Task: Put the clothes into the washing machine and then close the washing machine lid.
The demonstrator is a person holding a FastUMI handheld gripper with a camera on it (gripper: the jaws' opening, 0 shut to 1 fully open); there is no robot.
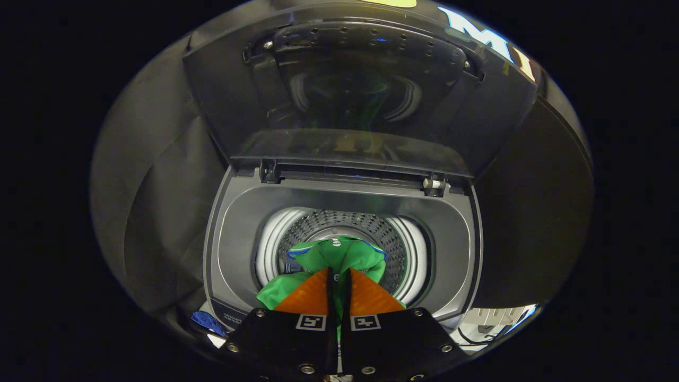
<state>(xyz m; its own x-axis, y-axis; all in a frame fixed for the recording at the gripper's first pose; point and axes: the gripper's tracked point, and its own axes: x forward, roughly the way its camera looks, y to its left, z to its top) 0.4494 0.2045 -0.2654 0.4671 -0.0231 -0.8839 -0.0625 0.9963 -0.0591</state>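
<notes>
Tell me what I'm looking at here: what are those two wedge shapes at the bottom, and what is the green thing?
The picture comes from a camera that rides on a hand-held grasping tool and looks forward along its two fingers; those are the wedges you see. A person carries the tool; there is no robot arm. The fingers are pressed together on a green garment, so the tool is holding it. Just beyond lies a top-loading washing machine. Its lid stands raised at the back, and you can see down into the round metal drum with its small holes. The garment hangs over the drum's opening. A bit of blue cloth lies beside the machine's near corner.
</notes>
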